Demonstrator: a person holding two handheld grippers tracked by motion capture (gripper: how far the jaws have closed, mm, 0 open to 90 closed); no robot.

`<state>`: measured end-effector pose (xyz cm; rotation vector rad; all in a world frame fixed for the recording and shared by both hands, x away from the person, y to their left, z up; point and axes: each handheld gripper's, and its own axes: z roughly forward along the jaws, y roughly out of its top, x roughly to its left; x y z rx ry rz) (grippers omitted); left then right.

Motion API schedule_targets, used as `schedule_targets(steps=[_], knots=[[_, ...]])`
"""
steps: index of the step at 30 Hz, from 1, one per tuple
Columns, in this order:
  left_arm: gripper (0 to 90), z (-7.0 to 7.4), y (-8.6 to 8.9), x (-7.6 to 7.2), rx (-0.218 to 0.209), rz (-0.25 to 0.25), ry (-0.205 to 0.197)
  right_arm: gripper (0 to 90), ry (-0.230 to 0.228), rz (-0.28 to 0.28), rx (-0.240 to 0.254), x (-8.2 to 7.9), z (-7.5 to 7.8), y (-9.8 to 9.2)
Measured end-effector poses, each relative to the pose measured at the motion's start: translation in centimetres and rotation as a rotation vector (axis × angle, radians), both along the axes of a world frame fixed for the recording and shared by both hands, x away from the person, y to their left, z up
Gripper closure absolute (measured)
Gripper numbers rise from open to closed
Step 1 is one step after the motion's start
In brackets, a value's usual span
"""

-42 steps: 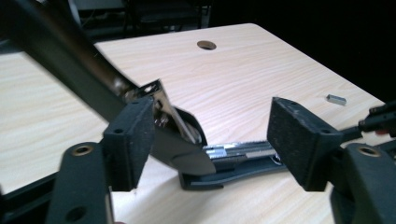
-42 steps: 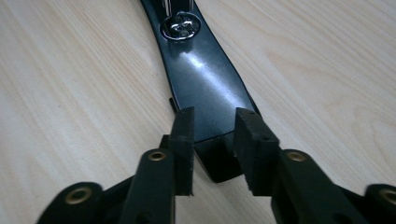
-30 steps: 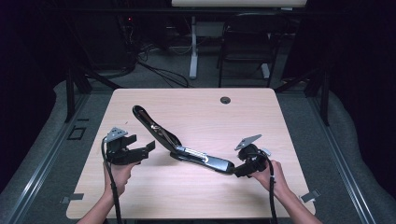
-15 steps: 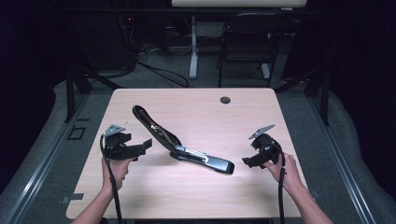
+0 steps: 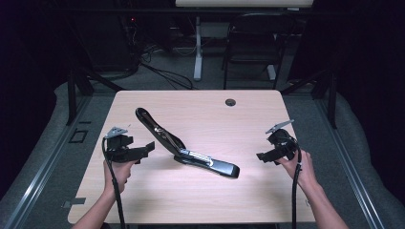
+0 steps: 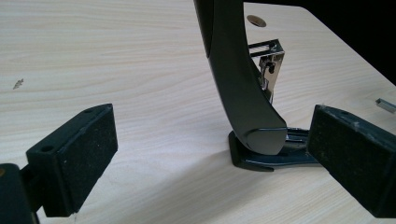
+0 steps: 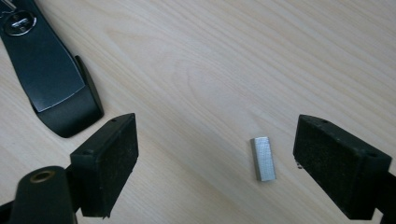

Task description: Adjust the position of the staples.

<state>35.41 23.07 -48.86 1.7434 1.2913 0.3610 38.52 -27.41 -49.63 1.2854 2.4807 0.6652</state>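
Your right gripper (image 5: 263, 156) has backed off the stapler (image 5: 191, 151), both jaws just opened wide, empty. Next, grab the staple strip (image 7: 263, 158) for loading.

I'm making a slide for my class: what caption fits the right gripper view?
Open claw hovering over a small block of staples on the wooden table, beside the black stapler.

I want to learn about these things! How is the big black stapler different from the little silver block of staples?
The stapler is big and black; the block of staples is tiny and silver. The stapler is swung open, its top arm tilted up off the table; the block of staples lies flat. The stapler sits mid-table between both grippers; the block of staples lies ahead of the right gripper, between its open jaws. Neither is gripped.
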Motion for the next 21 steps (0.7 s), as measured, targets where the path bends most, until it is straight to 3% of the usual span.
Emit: schedule_targets(steps=[10,21], knots=[[1.6,-0.4,0.0,0.6,-0.001,-0.003,0.009,14.2,0.013,-0.035,-0.013,1.8,0.5,-1.0],[1.4,-0.7,-0.3,1.0,-0.003,-0.028,0.025,20.0,0.042,-0.032,-0.035,3.9,-0.2,-1.7]])
